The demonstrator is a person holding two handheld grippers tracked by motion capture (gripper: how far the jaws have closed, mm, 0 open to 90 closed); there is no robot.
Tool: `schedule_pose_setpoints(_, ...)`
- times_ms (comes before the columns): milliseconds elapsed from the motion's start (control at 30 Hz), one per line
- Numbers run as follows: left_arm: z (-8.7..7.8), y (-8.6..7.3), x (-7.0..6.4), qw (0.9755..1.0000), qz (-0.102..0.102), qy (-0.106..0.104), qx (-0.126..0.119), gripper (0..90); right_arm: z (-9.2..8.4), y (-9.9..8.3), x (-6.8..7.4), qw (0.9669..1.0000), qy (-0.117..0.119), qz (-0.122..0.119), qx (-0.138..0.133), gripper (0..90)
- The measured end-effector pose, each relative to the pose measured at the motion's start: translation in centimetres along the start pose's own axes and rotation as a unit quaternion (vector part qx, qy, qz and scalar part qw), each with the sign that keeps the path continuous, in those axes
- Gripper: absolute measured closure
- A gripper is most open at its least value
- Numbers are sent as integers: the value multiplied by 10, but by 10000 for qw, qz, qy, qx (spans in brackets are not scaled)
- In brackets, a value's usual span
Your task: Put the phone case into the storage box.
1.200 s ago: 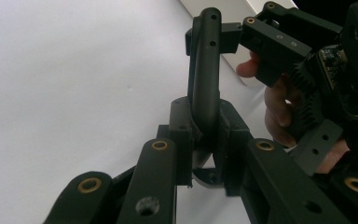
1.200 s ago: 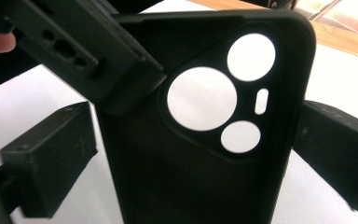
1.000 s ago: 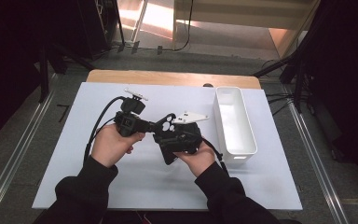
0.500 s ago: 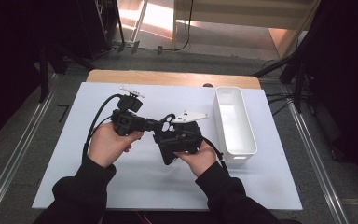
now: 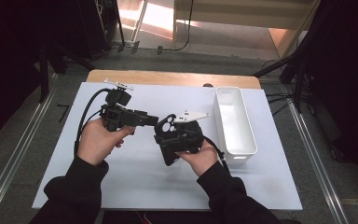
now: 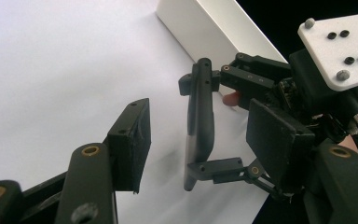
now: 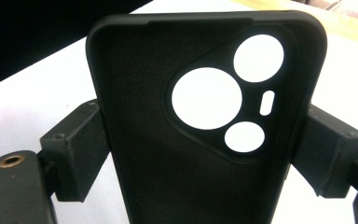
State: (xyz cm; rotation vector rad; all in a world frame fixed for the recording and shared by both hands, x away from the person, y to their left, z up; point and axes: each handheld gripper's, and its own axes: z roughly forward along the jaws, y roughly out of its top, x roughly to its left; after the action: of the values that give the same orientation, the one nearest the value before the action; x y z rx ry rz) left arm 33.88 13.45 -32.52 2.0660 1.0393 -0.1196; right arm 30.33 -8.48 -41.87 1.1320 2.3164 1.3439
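Observation:
A black phone case (image 7: 168, 163) with round camera cut-outs stands upright, and my right gripper (image 7: 205, 154) is shut on its two long sides. In the high view the right gripper (image 5: 168, 134) holds the case (image 5: 168, 123) over the middle of the white mat. My left gripper (image 5: 150, 120) points at it from the left. In the left gripper view the case (image 6: 199, 116) is seen edge-on between the jaws of my left gripper (image 6: 200, 122). Those jaws have just been opening, and neither pad (image 6: 137, 135) touches the case.
A long white bin (image 5: 235, 121) stands at the right of the white mat (image 5: 135, 186); its wall (image 6: 205, 28) lies just behind the case. A wooden table edge (image 5: 168, 77) runs along the back. Dark stands and cables surround the table.
The left gripper's jaws have spread apart off the case and the left hand has drawn slightly back to the left. The right hand and the case have stayed put.

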Motion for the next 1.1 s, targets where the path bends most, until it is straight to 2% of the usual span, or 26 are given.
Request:
schedule_pose_setpoints(67, -1, 0, 2, 10000, 4, -31, -69, 373, -1, 0, -1, 10000, 19, 8, 5, 118)
schedule_pose_setpoints(233, -4, -1, 6, 9998, 41, 102, -138, 345, -2, 0, -3, 10000, -5, -1, 3, 119)
schedule_pose_setpoints(400, -4, -1, 10, 9998, 81, 109, -137, 313, -5, 1, -5, 10000, -3, 30, -33, 118)
schedule_pose_setpoints(533, -1, -4, 13, 9996, 214, 141, -149, 312, -9, 3, -8, 10000, 29, 72, -52, 119)
schedule_pose_setpoints(633, 2, -6, 16, 9991, 363, 173, -108, 311, -12, 4, -10, 10000, 35, 13, -71, 119)
schedule_pose_setpoints(900, 6, -13, 21, 9969, 767, 75, -174, 311, -21, 8, -17, 9997, 174, -44, -147, 119)
schedule_pose_setpoints(967, 9, -15, 23, 9964, 836, -17, -143, 255, -23, 9, -19, 9996, 214, -58, -172, 119)
schedule_pose_setpoints(1033, 11, -17, 24, 9962, 857, -57, -133, 254, -25, 10, -21, 9994, 279, -78, -169, 118)
schedule_pose_setpoints(1100, 13, -19, 25, 9951, 983, -31, -127, 254, -27, 11, -22, 9993, 338, -93, -147, 118)
